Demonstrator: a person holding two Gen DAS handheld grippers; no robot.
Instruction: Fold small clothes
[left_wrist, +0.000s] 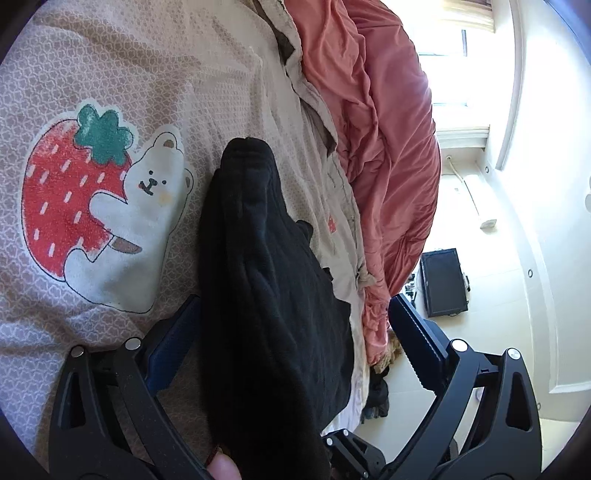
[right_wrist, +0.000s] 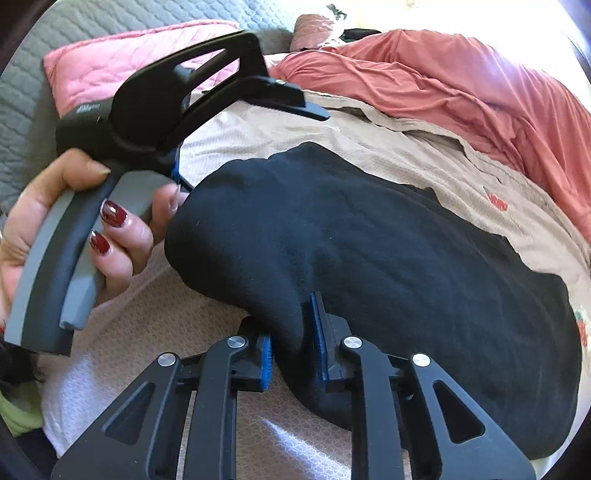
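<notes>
Right now the right gripper (right_wrist: 293, 332) has its blue pads pinched on a bunched edge of the black garment (right_wrist: 388, 251). Left gripper (left_wrist: 291, 350) fingers spread wide, straddling the cloth, gripping nothing. Garment lies rumpled on the strawberry-bear bedcover (left_wrist: 92, 206), beside a coral blanket (right_wrist: 443, 74). Folding looks barely begun; no neat fold visible. Small marking on left gripper body, unreadable.

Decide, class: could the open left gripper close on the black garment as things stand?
Probably yes: the left gripper is open, and the black garment already lies between its fingers, with nothing blocking.
</notes>
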